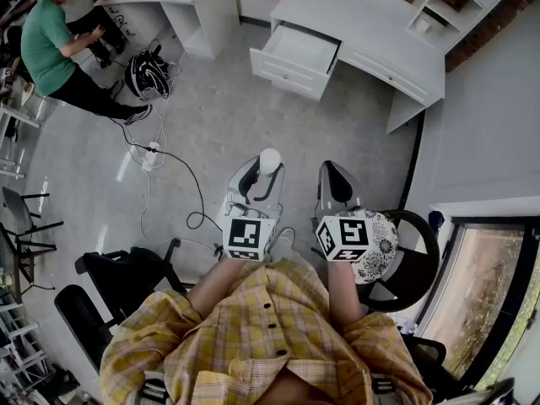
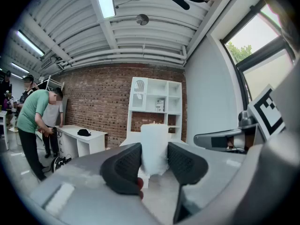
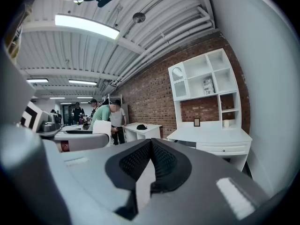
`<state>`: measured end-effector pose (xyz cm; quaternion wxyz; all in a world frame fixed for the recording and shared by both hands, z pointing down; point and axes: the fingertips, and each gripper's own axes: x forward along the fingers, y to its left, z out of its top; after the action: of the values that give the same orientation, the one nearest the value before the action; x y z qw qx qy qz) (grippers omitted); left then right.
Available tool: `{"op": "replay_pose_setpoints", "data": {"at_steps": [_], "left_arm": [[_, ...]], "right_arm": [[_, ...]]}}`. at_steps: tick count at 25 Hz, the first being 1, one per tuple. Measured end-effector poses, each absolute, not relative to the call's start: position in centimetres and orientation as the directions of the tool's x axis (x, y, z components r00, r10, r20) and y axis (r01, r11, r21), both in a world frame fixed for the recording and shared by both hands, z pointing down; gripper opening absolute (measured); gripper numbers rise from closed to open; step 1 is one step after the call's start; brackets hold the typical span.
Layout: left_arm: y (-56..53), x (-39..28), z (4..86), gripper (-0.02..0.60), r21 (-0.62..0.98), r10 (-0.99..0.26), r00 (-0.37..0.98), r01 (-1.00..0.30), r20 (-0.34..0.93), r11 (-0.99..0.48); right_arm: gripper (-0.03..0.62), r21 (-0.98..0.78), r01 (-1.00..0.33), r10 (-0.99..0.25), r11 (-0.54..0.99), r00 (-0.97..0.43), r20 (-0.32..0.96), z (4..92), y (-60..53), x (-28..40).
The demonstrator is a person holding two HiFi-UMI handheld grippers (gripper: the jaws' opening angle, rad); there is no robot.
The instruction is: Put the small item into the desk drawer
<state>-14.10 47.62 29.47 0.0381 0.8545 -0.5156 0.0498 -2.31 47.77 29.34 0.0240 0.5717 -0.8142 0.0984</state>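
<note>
Ahead, open drawer (image 1: 299, 53) across wide floor (image 1: 219, 125)

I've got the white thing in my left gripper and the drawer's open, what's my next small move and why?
Probably step forward, carrying the white item toward the open drawer. The left hand-held gripper is clamped on it, and the drawer stands pulled out of the white desk across the floor, seemingly beyond reach from here.

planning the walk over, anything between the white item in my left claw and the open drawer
Nothing visible does: only bare floor lies between the white item, held in the left claw, and the open drawer. The cables run off to the left.
</note>
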Motion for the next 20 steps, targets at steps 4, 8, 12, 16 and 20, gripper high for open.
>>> {"op": "replay_pose_setpoints", "data": {"at_steps": [4,8,12,16,20], "left_arm": [[47.7,-13.8,29.3,0.175,0.005,-0.883,0.455,-0.889,0.117,-0.457],[47.9,-13.4,29.0,0.176,0.000,-0.888,0.444,-0.894,0.115,-0.447],[48.2,-12.8,28.9,0.175,-0.003,-0.894,0.433,-0.900,0.116,-0.436],[48.3,-11.5,28.6,0.175,-0.022,-0.898,0.429,-0.901,0.102,-0.433],[48.8,-10.5,28.4,0.175,-0.036,-0.906,0.415,-0.907,0.077,-0.419]], "right_arm": [[-0.002,-0.127,-0.932,-0.923,0.340,-0.356,0.146,29.2,47.8,-2.0],[-0.002,-0.127,-0.927,-0.919,0.353,-0.369,0.137,29.0,47.9,-1.7],[-0.002,-0.129,-0.911,-0.906,0.392,-0.407,0.119,28.6,48.2,-1.5],[0.000,-0.116,-0.900,-0.896,0.421,-0.432,0.105,28.6,48.2,-0.8],[0.000,-0.127,-0.898,-0.897,0.422,-0.434,0.082,28.9,48.5,0.3]]}}
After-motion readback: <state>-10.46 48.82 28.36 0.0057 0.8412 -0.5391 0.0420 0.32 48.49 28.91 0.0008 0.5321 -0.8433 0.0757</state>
